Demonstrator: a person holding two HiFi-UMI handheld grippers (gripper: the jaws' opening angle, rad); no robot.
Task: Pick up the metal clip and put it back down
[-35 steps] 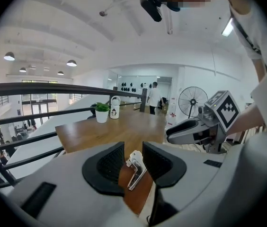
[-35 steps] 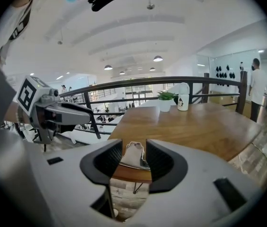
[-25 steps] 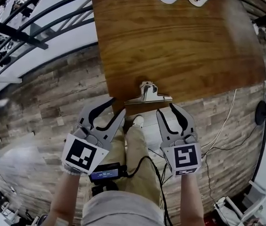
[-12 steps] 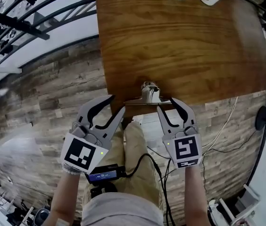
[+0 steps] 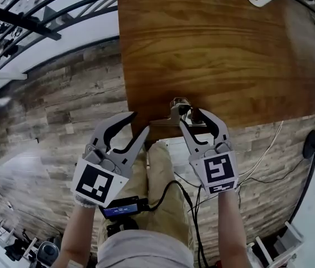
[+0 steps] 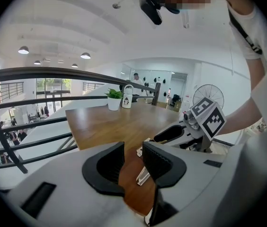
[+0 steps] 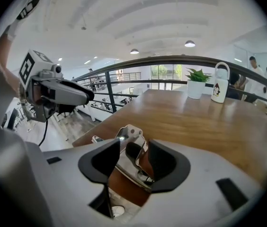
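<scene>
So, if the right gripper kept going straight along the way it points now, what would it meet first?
The metal clip at the table edge. Its raised handle shows between the jaws of the right gripper, which have just been opening; no pad seems to press it yet.

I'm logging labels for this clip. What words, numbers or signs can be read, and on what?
No text is readable.
Small screen at the waist: bluish characters, too small.
White bottle: dark picture, no legible letters.
Marker cubes: black-and-white square patterns, no letters.
</scene>
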